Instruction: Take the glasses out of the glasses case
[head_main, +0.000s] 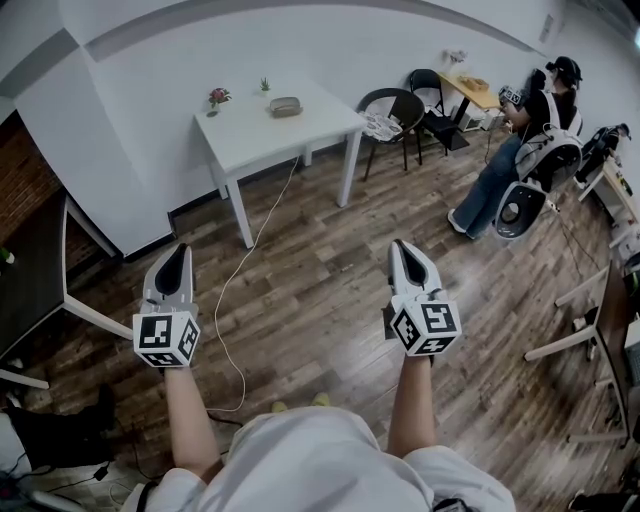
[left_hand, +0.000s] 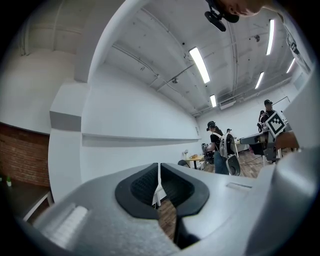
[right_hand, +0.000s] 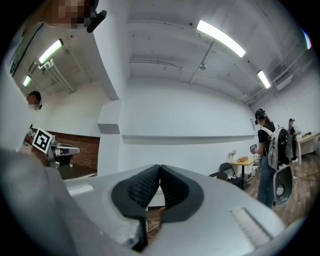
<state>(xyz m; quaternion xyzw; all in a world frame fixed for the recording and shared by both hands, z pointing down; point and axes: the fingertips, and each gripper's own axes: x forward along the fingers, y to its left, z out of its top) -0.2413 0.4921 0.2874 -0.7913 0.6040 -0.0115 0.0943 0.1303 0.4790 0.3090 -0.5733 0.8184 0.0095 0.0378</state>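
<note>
Left gripper (head_main: 172, 268) and right gripper (head_main: 409, 262) held forward, jaws closed, empty.

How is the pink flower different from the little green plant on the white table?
The pink flower has a pink top and stands at the left end of the white table; the green plant is all green and sits by the far edge, nearer the glasses case. The flower looks bigger than the plant. Both stand on the same table.

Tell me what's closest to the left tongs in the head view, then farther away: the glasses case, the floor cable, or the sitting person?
1. White cable: on the floor, just right of the left tongs.
2. Glasses case: ahead, on the white table.
3. Sitting person: far right.
</note>
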